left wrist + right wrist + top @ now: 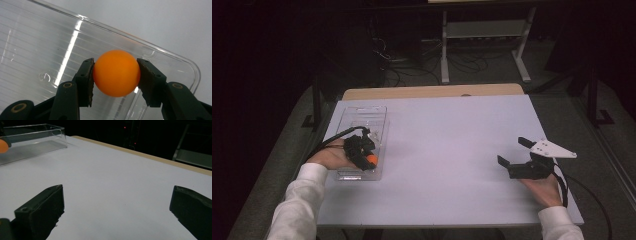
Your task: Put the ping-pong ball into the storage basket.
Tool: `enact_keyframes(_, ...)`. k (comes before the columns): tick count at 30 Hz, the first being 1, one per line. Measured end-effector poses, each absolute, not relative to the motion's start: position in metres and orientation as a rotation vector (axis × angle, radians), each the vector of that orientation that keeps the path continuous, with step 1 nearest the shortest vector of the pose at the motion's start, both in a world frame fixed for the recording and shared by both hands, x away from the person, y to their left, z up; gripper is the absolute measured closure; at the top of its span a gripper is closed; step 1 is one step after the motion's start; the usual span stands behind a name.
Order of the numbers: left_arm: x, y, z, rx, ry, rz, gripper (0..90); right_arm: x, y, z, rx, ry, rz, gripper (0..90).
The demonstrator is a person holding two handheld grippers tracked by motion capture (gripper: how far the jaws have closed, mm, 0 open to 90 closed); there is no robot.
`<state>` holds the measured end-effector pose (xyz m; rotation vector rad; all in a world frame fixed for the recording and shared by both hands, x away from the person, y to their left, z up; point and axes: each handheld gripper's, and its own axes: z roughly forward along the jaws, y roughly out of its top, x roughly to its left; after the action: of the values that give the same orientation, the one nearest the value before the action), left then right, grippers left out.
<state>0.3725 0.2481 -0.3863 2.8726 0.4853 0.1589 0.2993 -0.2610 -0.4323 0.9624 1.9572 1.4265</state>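
An orange ball [116, 73] sits between the two black jaws of my left gripper [115, 75], whose pads press on it from both sides. In the high view the left gripper [368, 161] reaches over the near end of a clear plastic tray [360, 116] with the orange ball [371, 160] at its tip. The clear tray [35, 50] lies right under the ball in the left gripper view. My right gripper [513, 151] rests low over the white table [447, 140] at the right, jaws wide apart with nothing between them. The right gripper [117, 202] looks across the table toward the tray [32, 142].
The white sheet covers a wooden table whose far edge [432, 91] shows beyond it. A metal frame [484, 35] and cables lie on the dark floor behind. Both white sleeves come in from the bottom corners.
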Motion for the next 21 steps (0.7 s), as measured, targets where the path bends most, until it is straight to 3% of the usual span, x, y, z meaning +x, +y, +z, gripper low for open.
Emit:
enact_keyframes(9,0.373,0.253,-0.381,2.854,0.512,0.193,44.1,0.299,-0.261,-0.432,0.960,1.960,1.423,0.0)
enact_keyframes(21,0.372,0.257,-0.374,2.820,0.558,0.286,28.2,0.299,-0.260,-0.432,0.960,1.959,1.425,0.0)
